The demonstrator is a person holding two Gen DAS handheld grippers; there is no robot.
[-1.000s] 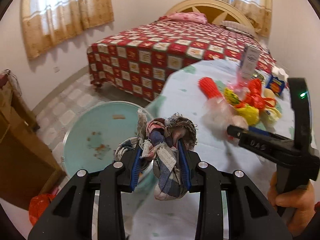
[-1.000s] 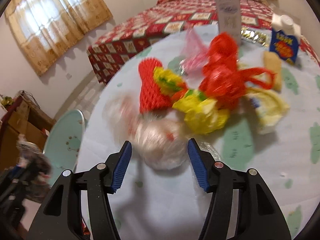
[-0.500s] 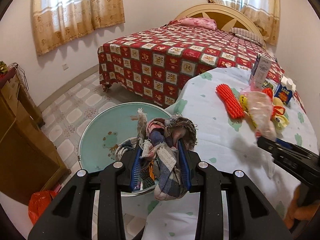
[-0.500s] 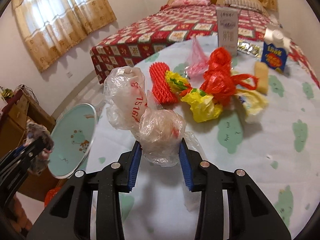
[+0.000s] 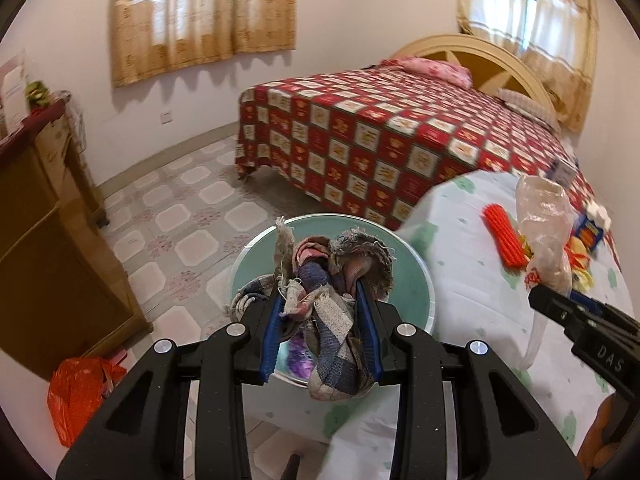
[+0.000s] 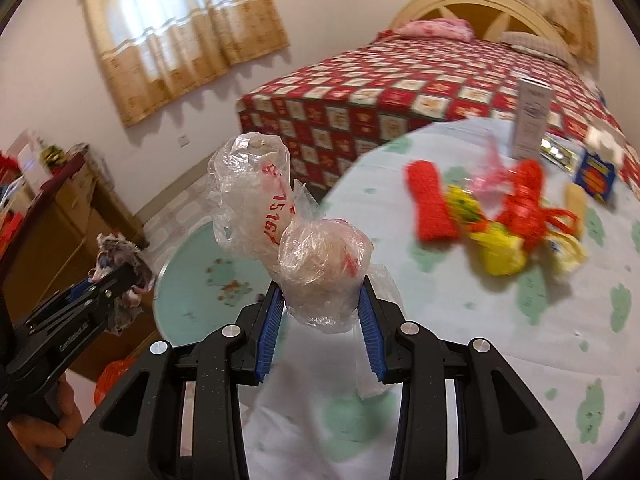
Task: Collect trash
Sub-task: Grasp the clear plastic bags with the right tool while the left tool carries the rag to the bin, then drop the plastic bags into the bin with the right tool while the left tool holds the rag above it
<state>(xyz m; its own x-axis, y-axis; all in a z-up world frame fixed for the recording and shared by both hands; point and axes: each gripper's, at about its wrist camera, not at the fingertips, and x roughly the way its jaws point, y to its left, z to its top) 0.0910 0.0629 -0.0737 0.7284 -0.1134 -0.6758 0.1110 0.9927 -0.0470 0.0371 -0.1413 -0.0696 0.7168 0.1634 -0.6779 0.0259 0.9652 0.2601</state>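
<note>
Where the right claw (image 6: 320, 316) closes, a crumpled clear plastic bag with red printing (image 6: 288, 232) sits pinched between its blue pads, the knotted, rounded lower lump caught in the grip. The claw's jaws have just been closing and now press on that lump from both sides. The bag's long axis runs up and to the left of the claw, with its looser, puffed end the farthest from the pads. Red digits run along the upper part (only "15167" can be read; the rest is folded out of sight).

The left claw (image 5: 320, 316) stands narrow, clamped on a frayed checked cloth rag in blue, grey and pink (image 5: 332, 292). The rag is bunched upright between the pads, with ragged ends sticking out above them and a fold hanging below. It hangs over a round pale-green basin with a metal rim (image 5: 416, 276), which stands just beside the edge of the bench (image 5: 460, 248) with its pale cloth patterned in green.

On the side of each claw, in the other claw's view, small white lettering shows; "DAS" can be read on the right one.
</note>
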